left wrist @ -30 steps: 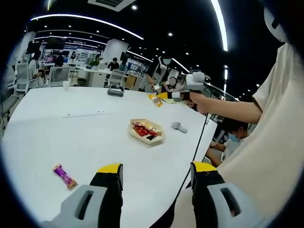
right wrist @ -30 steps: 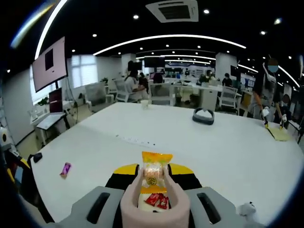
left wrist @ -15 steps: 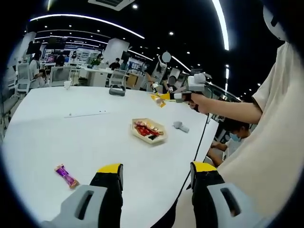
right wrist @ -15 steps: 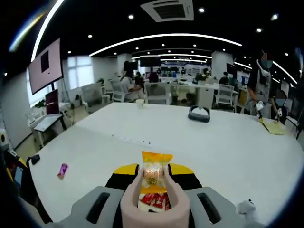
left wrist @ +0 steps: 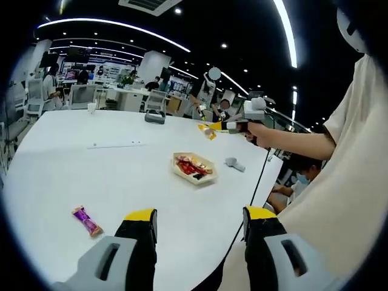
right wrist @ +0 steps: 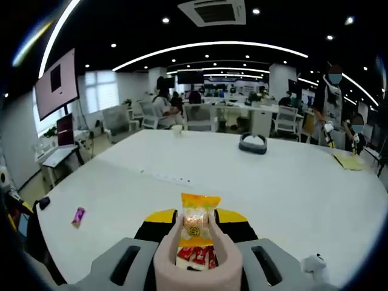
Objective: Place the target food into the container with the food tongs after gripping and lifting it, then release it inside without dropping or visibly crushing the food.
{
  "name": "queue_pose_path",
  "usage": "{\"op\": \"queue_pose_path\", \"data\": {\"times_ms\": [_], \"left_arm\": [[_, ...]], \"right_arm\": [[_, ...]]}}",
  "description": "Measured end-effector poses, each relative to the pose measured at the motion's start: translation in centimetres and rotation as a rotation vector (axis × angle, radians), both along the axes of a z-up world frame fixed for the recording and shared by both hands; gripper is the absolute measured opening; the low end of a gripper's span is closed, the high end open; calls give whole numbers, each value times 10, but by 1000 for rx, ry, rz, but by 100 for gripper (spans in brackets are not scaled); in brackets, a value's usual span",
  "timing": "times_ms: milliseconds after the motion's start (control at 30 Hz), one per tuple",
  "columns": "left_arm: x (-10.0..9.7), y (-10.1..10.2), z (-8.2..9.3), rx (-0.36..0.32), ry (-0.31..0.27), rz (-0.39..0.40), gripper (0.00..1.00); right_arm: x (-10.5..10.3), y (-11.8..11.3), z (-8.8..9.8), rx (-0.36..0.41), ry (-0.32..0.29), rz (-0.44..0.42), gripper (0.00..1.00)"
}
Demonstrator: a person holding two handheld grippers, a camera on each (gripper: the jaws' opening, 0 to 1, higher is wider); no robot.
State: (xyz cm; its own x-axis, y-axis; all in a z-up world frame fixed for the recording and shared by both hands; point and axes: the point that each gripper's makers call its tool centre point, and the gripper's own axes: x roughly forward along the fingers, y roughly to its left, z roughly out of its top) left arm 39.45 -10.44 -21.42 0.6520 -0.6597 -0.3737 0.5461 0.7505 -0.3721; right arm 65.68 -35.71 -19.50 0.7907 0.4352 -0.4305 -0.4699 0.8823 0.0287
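Observation:
A pale tray (left wrist: 207, 176) of red-wrapped snacks lies mid-table. Beyond it a person's hand holds my right gripper (left wrist: 225, 126) in the air, with an orange snack packet (left wrist: 206, 130) at its tip. In the right gripper view, that gripper (right wrist: 195, 218) is shut on pink food tongs (right wrist: 194, 270), and the tongs pinch the orange packet (right wrist: 195, 219) upright. Red wrappers (right wrist: 195, 258) show under the packet between the tongs' arms. My left gripper (left wrist: 200, 218) stands open over the near table edge with nothing between its yellow-tipped jaws.
A purple candy bar (left wrist: 86, 220) lies near the table's left front, seen too as the purple bar (right wrist: 78, 216). A small grey object (left wrist: 234, 163) sits right of the tray. A grey ring-shaped item (right wrist: 253, 143) and a cup (right wrist: 176, 130) stand far back. People sit and stand beyond.
Both views have shifted a little with the hands. The right gripper still holds the packet in the tongs, with slightly more red showing beneath it. The left gripper stays open.

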Motion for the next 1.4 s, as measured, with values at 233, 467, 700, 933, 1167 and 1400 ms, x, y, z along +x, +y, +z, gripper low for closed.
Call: {"op": "queue_pose_path", "data": {"times_ms": [233,467,700,933,1167,1400], "left_arm": [[1,0,-3,-3,7,-3,57],[3,-1,-3,-5,6,-11,57],[2,0,-6,-8,14,-14,57],[3,-1,-3,-9,7,-19,56],[0,-1,-3,-5,7,-19,56],[-3,-2,-2,-5,5,-20,56]], "right_arm": [[0,-3,-3,-1,6,-14,23],[0,-6,-4,1,9,-28,23],[-3,-7,-7,-6,16,-38,24],[-5,-7,-8,-6,22,-39,24],[-7,-8,-9,-7,26,-40,24],[-13,3,-12,2,35,-25,24]]}}
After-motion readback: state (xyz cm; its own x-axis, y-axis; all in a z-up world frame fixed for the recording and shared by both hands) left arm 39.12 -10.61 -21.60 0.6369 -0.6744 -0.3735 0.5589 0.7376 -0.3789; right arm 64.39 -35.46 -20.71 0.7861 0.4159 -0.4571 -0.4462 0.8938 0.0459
